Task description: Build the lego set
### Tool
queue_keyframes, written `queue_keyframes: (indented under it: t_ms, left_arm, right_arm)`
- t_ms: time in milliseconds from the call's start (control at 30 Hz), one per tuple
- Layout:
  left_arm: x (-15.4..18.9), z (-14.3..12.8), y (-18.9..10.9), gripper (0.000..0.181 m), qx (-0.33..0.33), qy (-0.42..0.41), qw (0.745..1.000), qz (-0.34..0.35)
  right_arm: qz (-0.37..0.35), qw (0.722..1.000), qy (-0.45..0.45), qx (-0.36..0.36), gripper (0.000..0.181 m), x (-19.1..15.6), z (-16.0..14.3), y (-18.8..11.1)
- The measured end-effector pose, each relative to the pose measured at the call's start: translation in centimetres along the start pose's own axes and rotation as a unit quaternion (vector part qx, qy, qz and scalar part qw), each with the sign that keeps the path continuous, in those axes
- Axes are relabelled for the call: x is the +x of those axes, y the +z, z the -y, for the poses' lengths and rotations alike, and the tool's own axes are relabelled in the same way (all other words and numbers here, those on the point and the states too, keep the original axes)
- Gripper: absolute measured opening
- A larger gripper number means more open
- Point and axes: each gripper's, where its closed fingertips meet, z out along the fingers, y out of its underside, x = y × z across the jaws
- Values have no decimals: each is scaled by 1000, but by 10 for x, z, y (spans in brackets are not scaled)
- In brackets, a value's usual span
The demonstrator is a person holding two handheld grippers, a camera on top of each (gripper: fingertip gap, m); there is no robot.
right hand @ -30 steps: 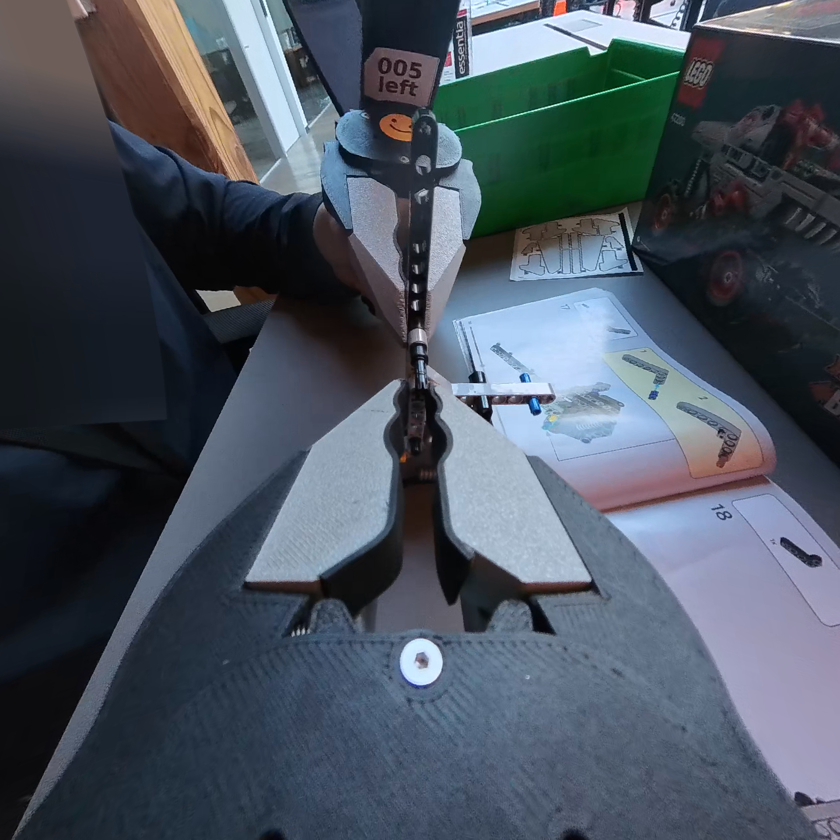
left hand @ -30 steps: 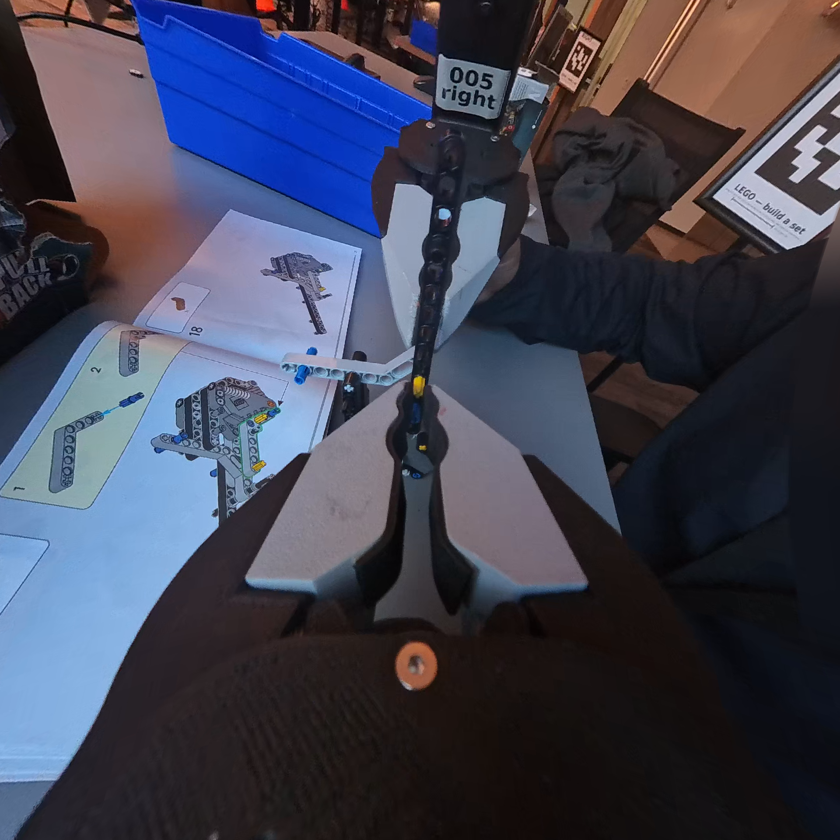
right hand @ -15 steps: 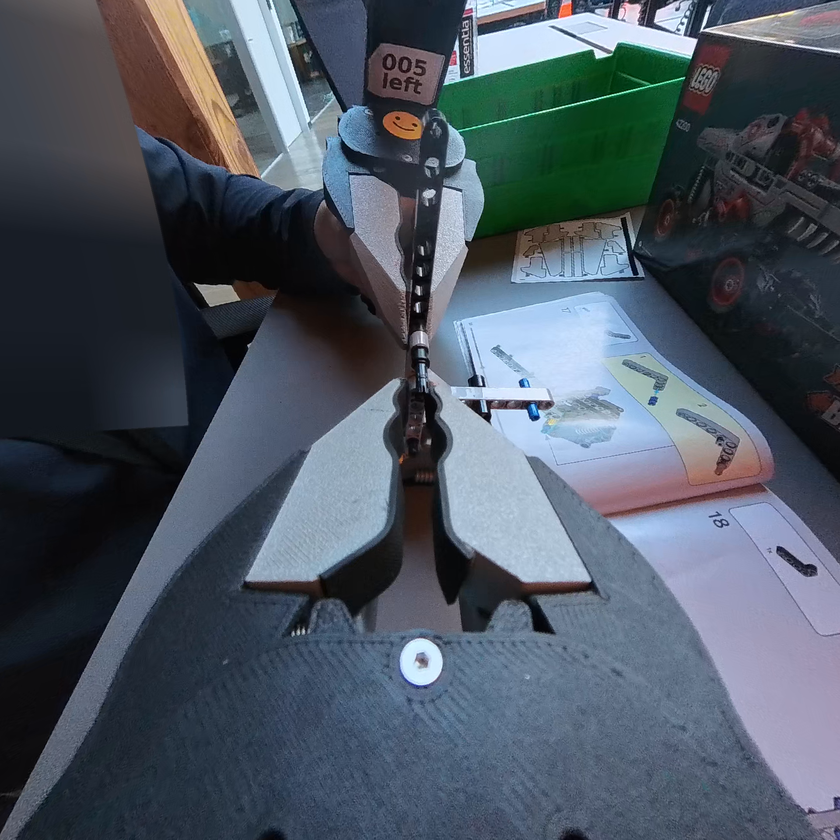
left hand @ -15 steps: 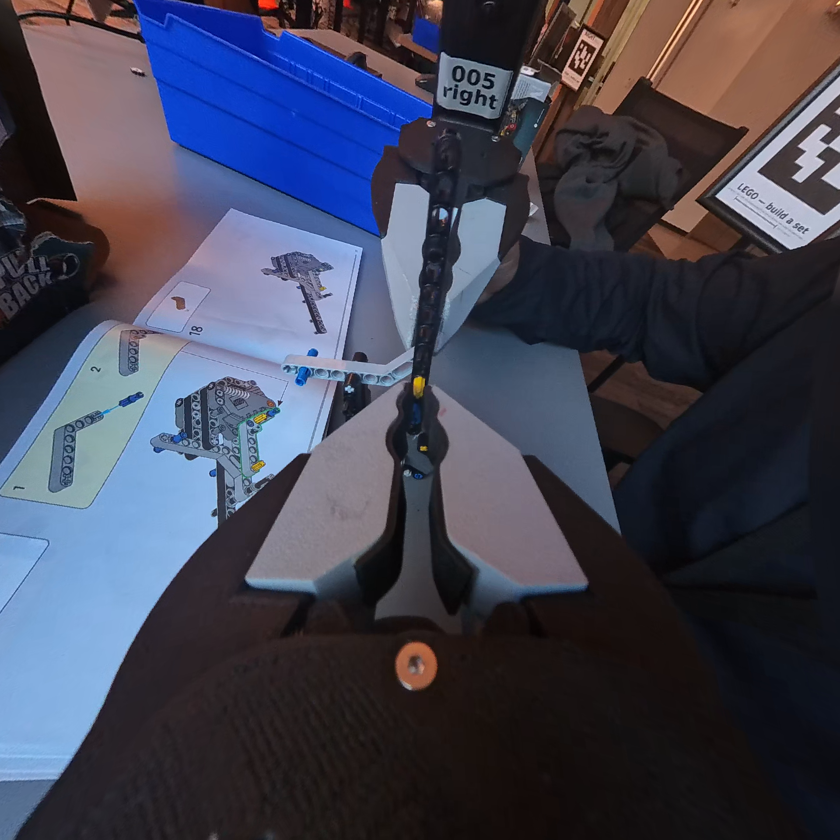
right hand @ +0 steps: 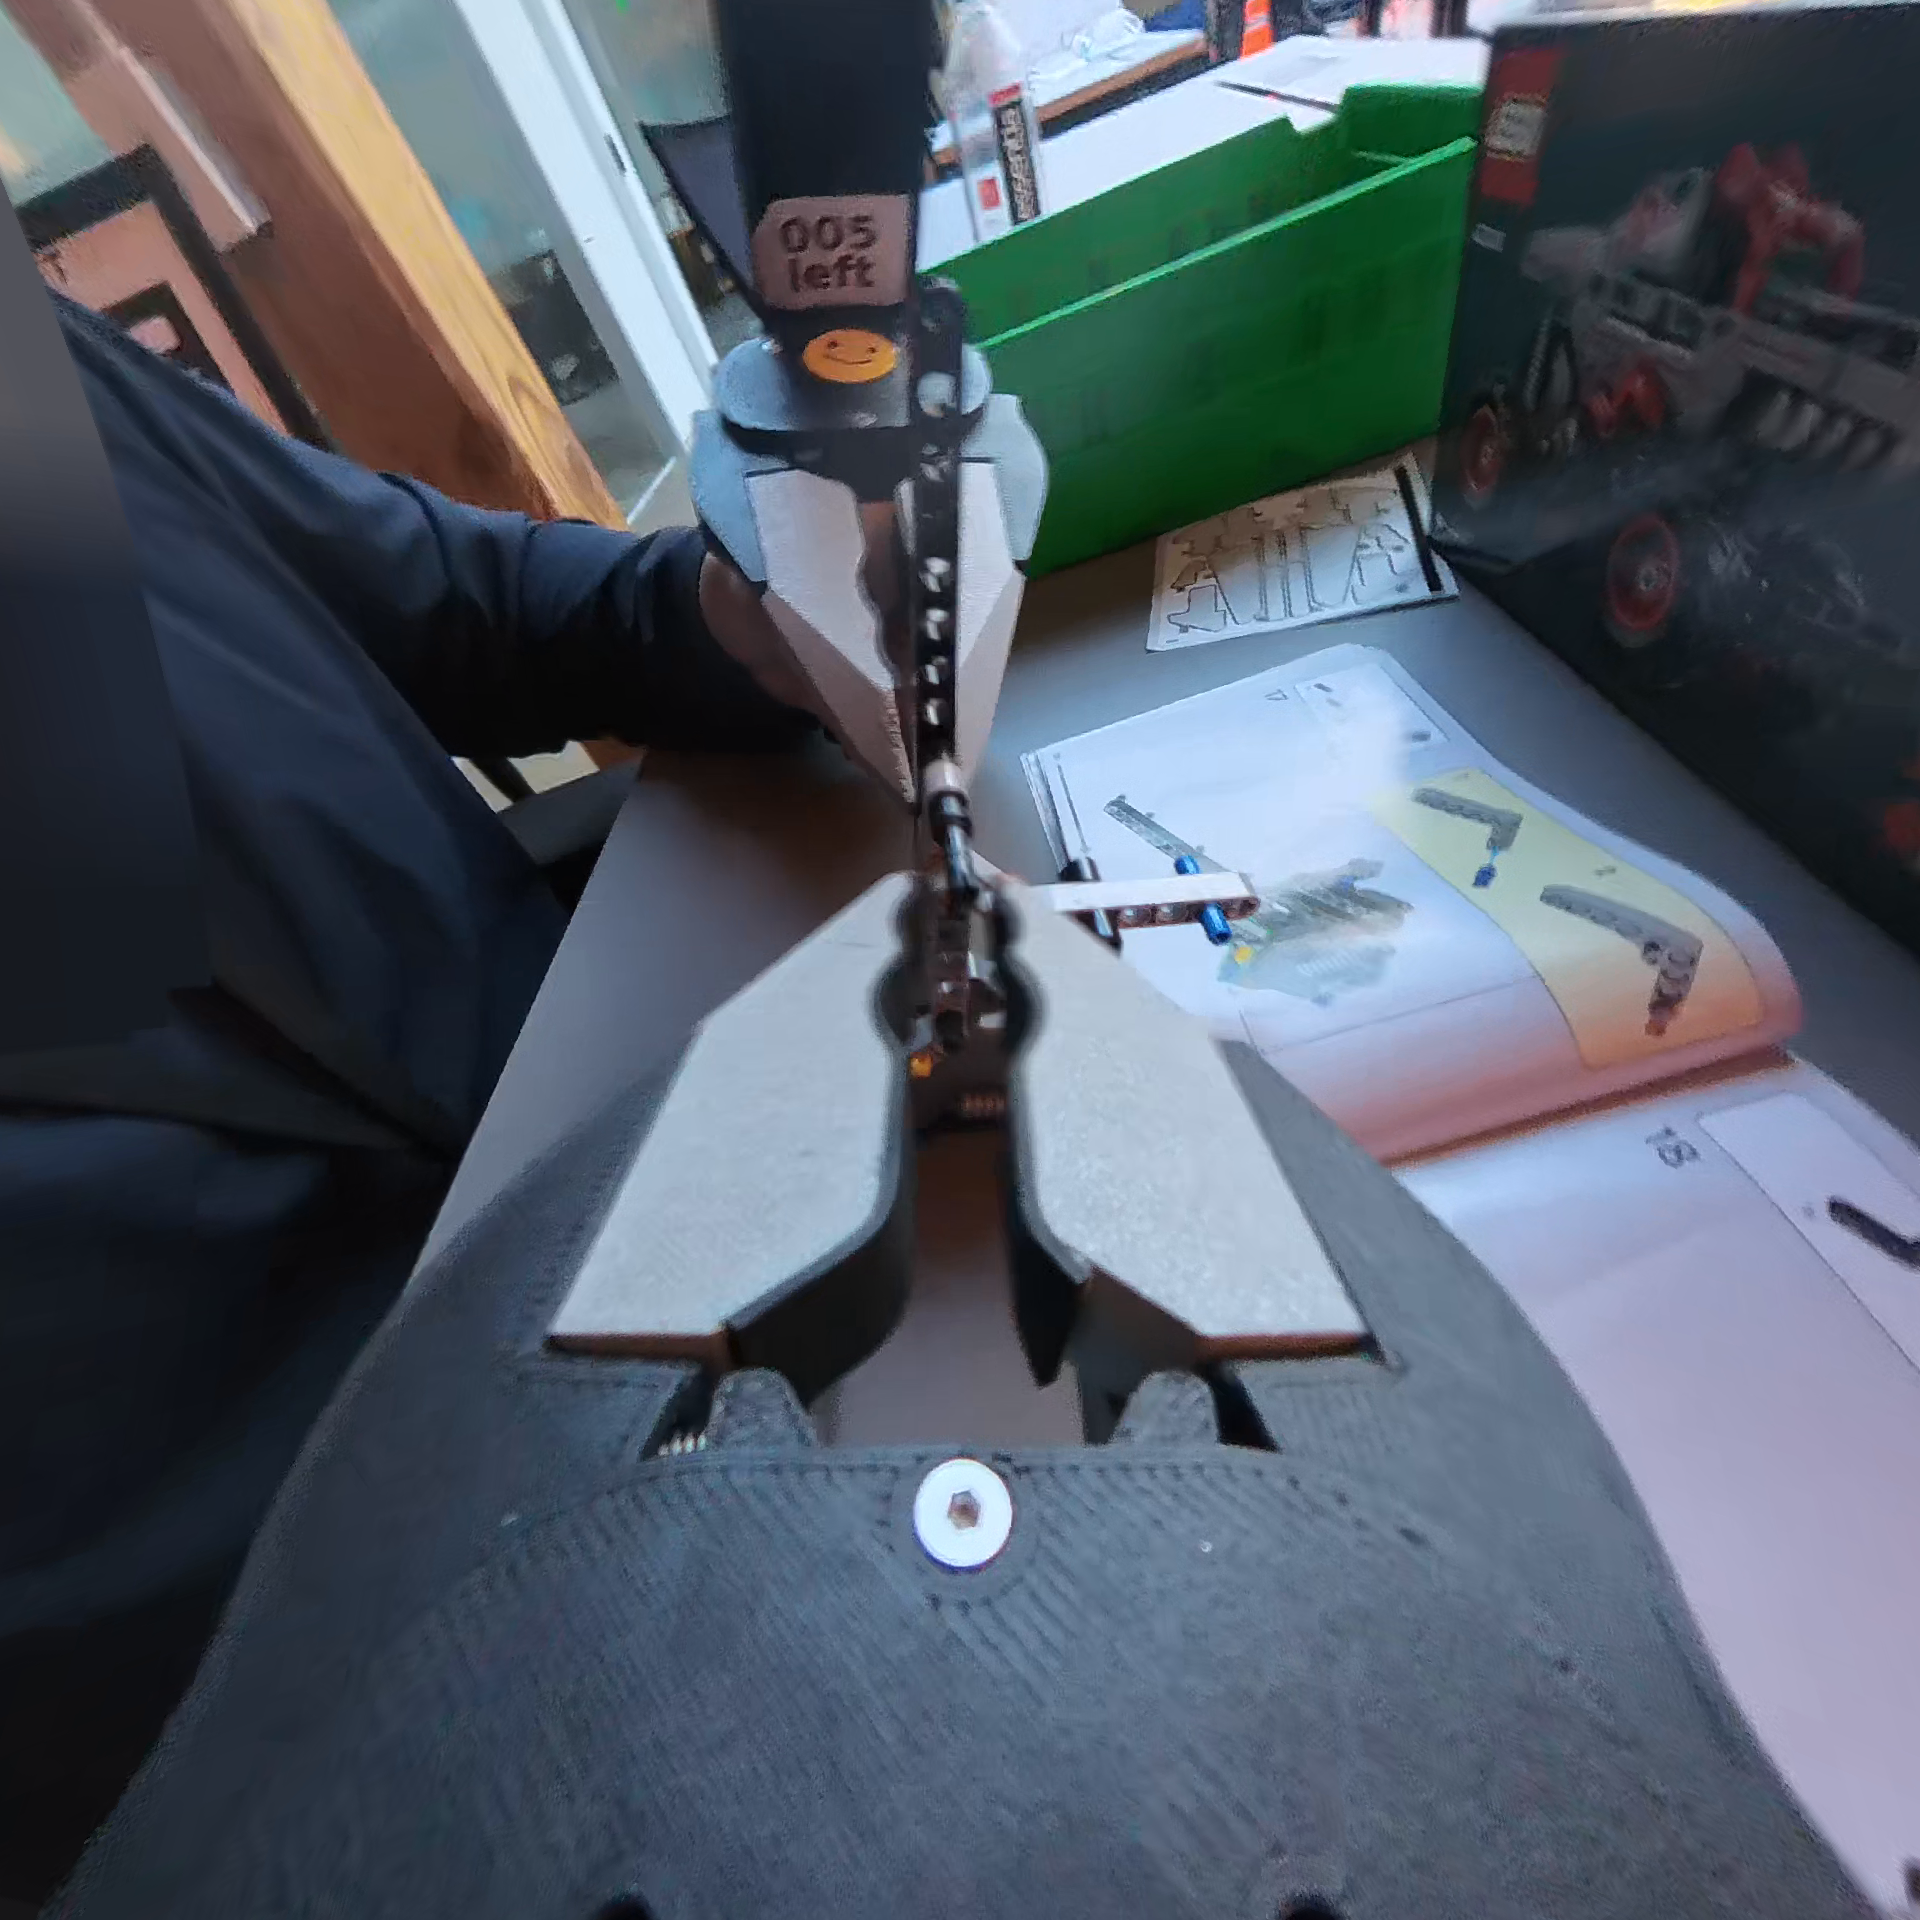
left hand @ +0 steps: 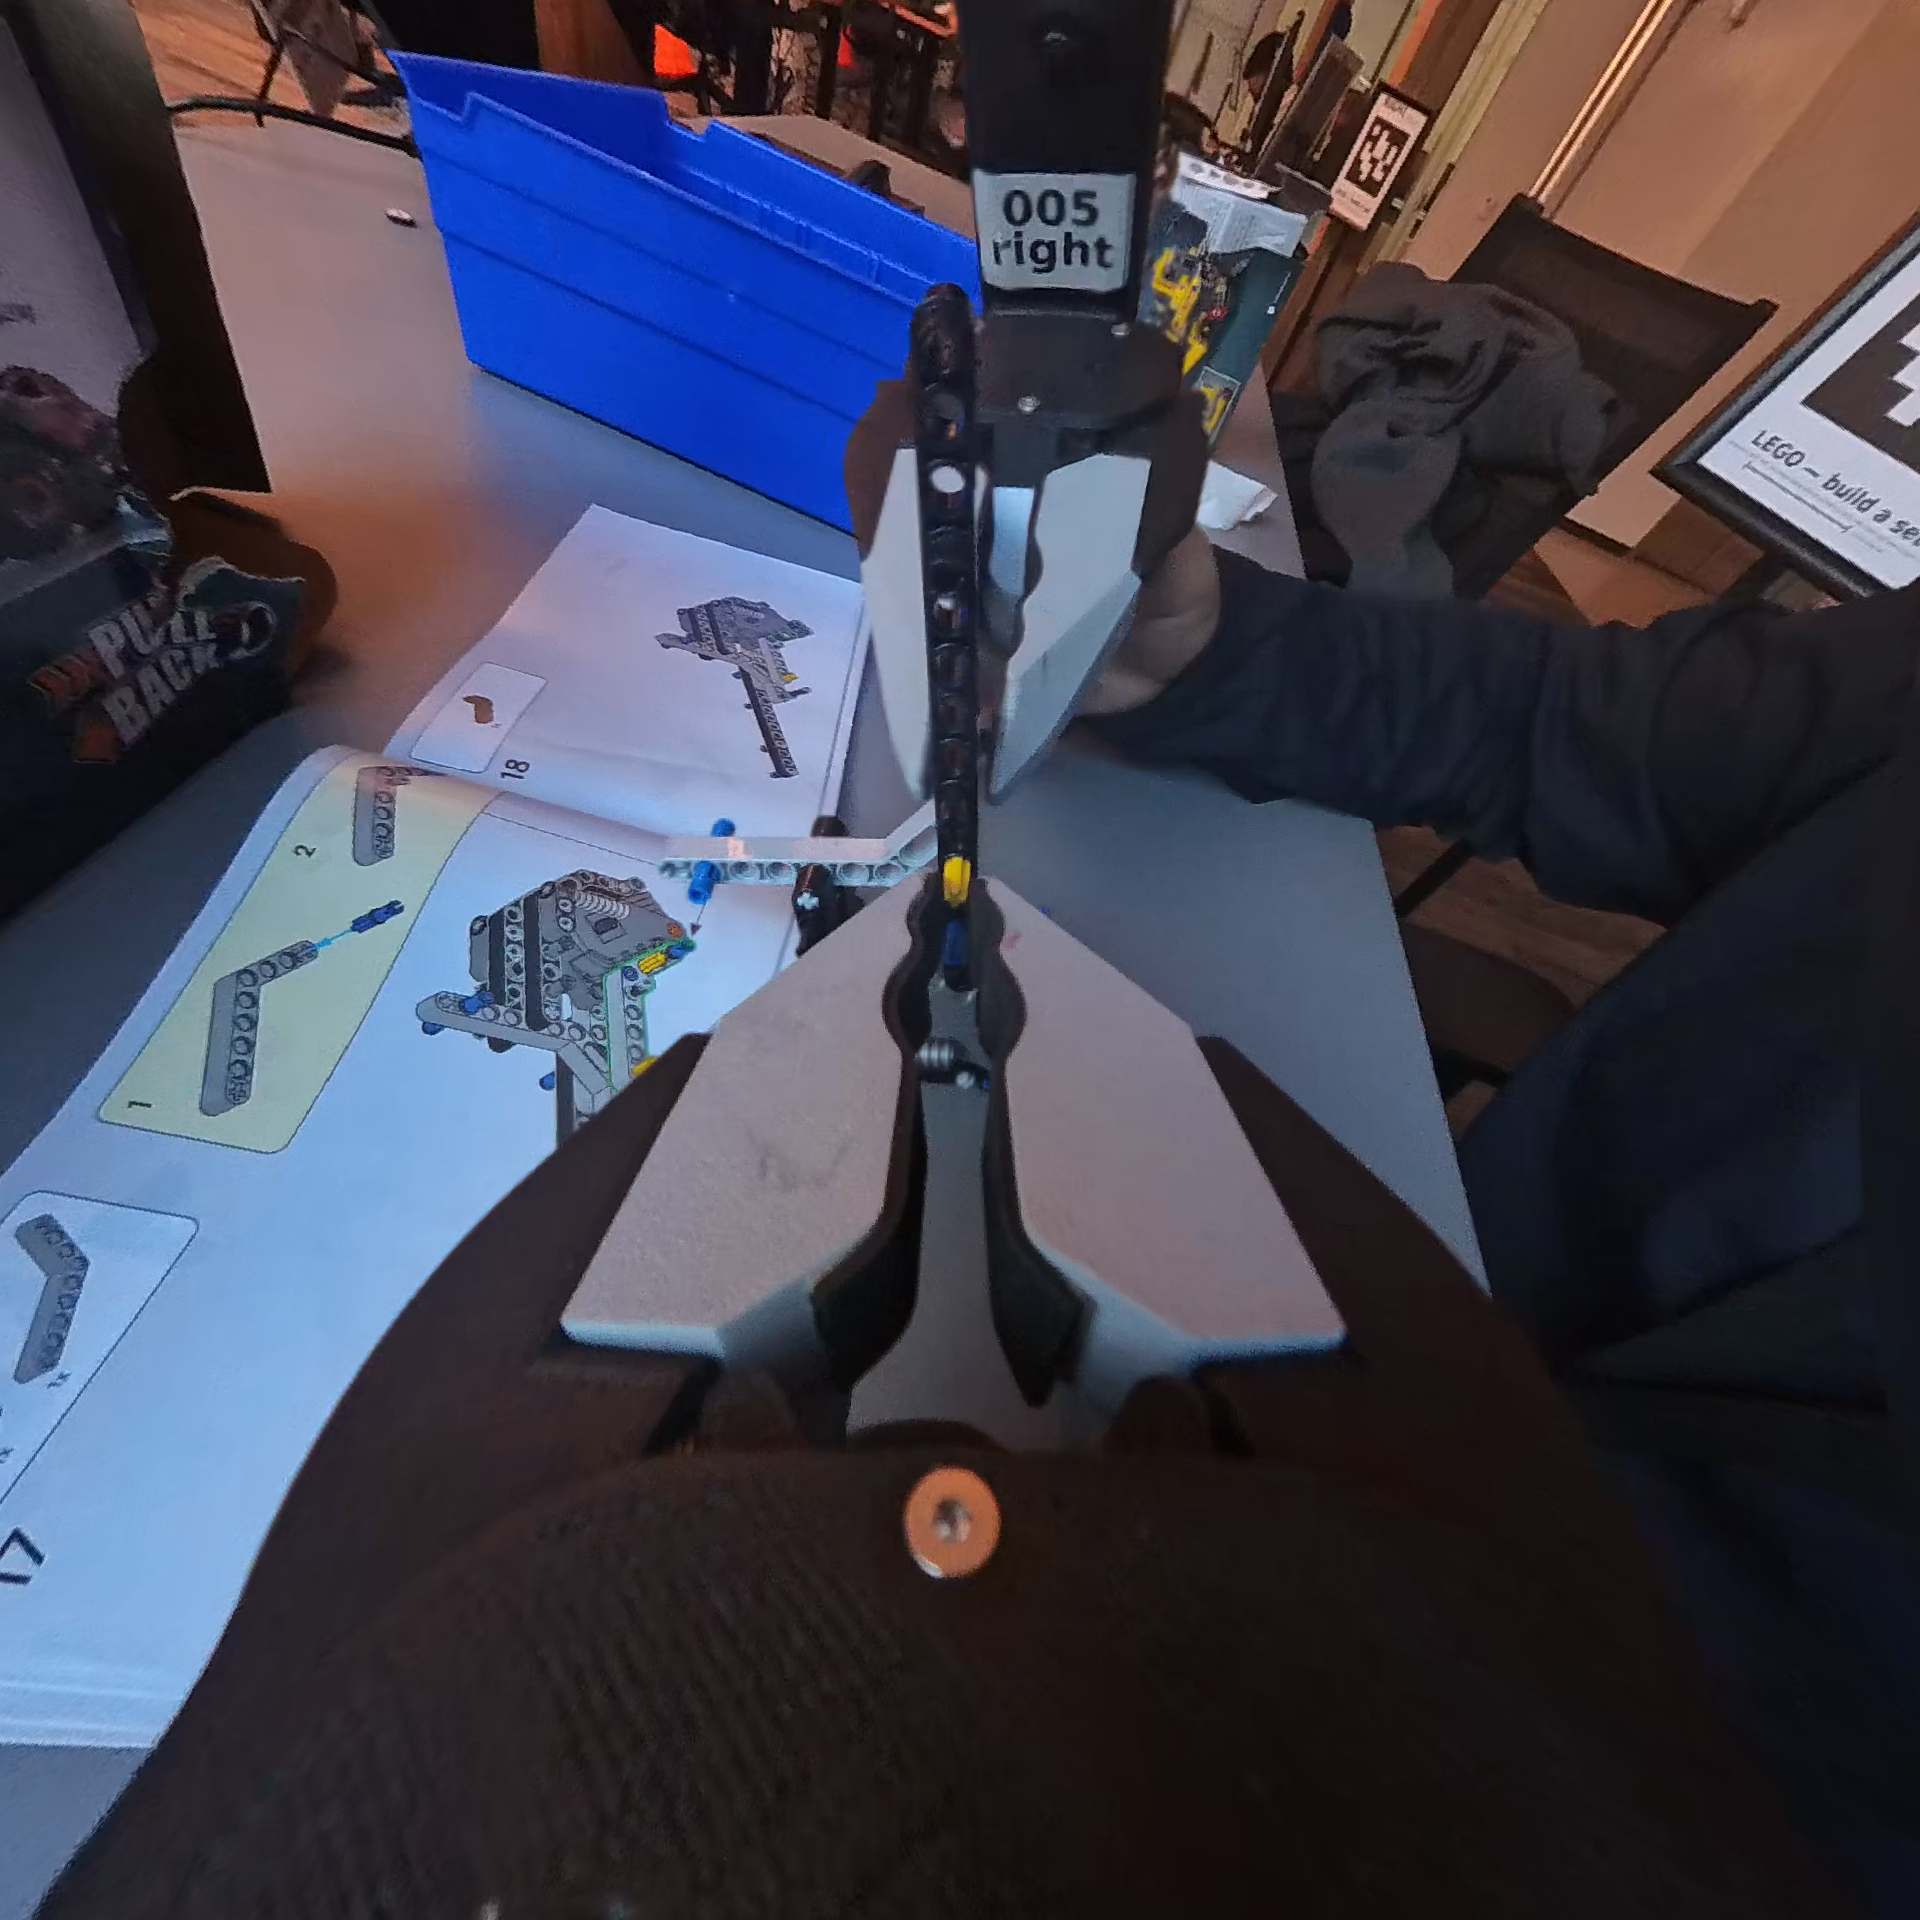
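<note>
Both grippers have tilted slightly apart. The left gripper and right gripper each have fingers closed on the lego assembly, held above the worktop's near edge. Only the left view shows the blue bin; only the right shows the green bin and set box.

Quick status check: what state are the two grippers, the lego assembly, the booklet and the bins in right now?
Lego assembly: held off the table, grey beam sticking out sideways.
Left gripper: shut on the assembly.
Right gripper: shut on the assembly.
Booklet: open, lying flat.
Blue bin: upright, contents hidden.
Green bin: upright, contents hidden.
</note>
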Motion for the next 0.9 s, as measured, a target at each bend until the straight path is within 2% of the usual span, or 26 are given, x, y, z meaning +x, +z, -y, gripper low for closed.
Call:
queue_keyframes:
  t_ms: [33, 67, 200, 400, 667, 800, 900]
  left_arm:
    - [-1, -1, -1, 2, 3, -1, 1000, -1]
    - [-3, -1, -2, 2, 5, -3, 1000, 2]
    - [-17, -5, -12, 3, 17, -7, 999, 31]
    - [-20, -13, -22, 3, 30, -38, 998, 47]
    - [3, -23, -28, 3, 30, -27, 998, 56]
    - [16, -30, -33, 4, 26, -25, 998, 58]
    - [24, -35, -38, 16, 26, -47, 997, 51]
  right_arm:
    - [0, 1000, 4, -2, 19, 1, -1, -3]
    - [-5, 1000, 6, 1, 21, 3, 0, -8]
    - [-53, 999, -3, 2, 21, 11, 0, -24]
    - [-72, 993, -1, -94, 24, 1, -30, -3]
    - [-71, 992, 17, -99, 18, -11, -42, 11]
    - [-85, 990, -21, -110, 20, -17, -46, 17]
    - [-102, 985, -73, -115, 18, -21, -46, 22]
